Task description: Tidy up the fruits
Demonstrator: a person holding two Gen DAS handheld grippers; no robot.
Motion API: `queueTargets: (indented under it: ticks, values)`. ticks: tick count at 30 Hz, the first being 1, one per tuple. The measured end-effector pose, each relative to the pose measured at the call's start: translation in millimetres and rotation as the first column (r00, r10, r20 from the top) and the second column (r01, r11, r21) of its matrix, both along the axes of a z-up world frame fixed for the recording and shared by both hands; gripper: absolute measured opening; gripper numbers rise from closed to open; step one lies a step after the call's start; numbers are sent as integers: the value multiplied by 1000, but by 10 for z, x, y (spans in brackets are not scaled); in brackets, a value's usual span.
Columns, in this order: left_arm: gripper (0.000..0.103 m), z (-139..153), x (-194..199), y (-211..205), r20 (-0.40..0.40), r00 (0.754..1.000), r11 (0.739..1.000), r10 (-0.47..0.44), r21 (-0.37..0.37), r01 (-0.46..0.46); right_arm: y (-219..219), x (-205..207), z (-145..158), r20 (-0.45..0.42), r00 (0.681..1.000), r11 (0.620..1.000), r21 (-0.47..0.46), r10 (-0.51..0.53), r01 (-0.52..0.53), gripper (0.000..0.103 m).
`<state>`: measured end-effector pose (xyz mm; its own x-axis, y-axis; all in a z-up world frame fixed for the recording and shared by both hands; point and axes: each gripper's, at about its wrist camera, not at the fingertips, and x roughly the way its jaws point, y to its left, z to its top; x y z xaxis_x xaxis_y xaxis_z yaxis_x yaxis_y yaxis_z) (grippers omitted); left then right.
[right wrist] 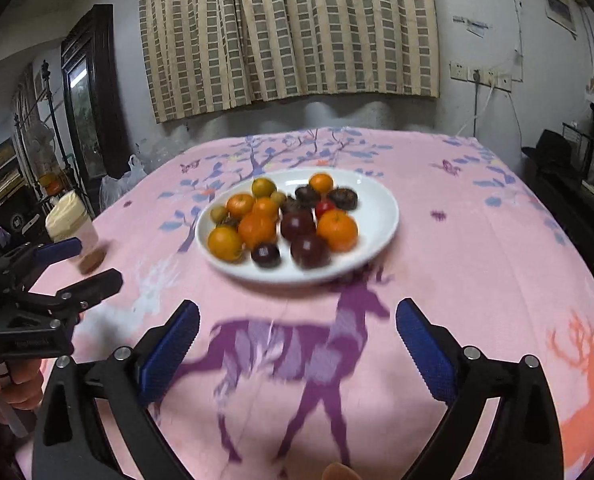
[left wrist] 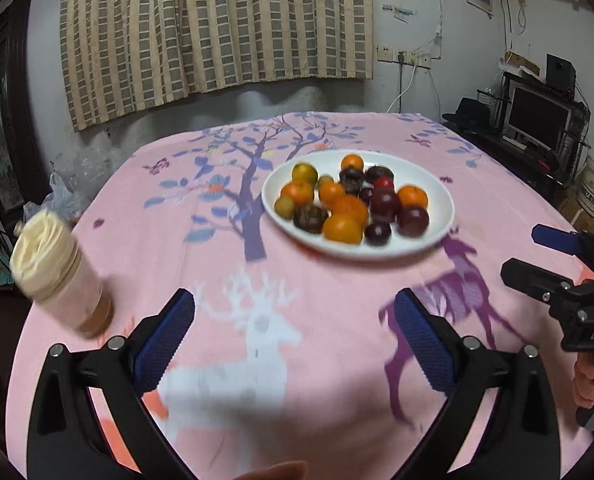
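Observation:
A white plate [left wrist: 437, 192] sits on the pink tablecloth, past the middle of the table; it also shows in the right wrist view [right wrist: 381, 204]. It holds several oranges [left wrist: 343, 229], dark plums [left wrist: 412, 220], small greenish fruits [left wrist: 284, 206] and one red fruit [left wrist: 384, 183]. My left gripper [left wrist: 295, 336] is open and empty, hovering over the cloth short of the plate. My right gripper [right wrist: 297, 340] is open and empty too, near the front of the plate; it shows at the right edge of the left wrist view [left wrist: 525, 254].
A clear jar with a cream lid [left wrist: 57, 268] stands near the table's left edge. Plastic bags [left wrist: 69, 184] lie beyond that edge. A dark desk with a monitor [left wrist: 537, 120] stands to the right. A checked curtain [left wrist: 217, 32] hangs on the back wall.

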<state>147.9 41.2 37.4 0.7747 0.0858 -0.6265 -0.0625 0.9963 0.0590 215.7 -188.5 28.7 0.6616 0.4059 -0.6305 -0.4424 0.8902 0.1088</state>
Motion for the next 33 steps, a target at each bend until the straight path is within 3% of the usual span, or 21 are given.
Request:
queueTargets:
  ticks: [3,6,9,15,33]
  values:
    - [98,-111,-221,17,-32,999,1000,-4,-6,4,-33,-195,-47,6,1000,1000,-16,-16,16,99]
    - [98,-87,-358,52,7,1000,1000,6,-19,-6,9,-310,-38,40,999,999,-49,-18,20,99]
    - [98,-94,-388,71,8,1000,1000,8,-21,-8,79,-400,-40,90,996,994,-106,-10,20,99]
    - [98,-85,-396,111,1,1000,999,23,-30,-23,162,-437,-52,104,994,988,-153,15,1,99]
    - [98,-107,-362,70,18,1000,1000,20,-16,-20,70,-405,-17,94,995,992,-122,-18,29,99]
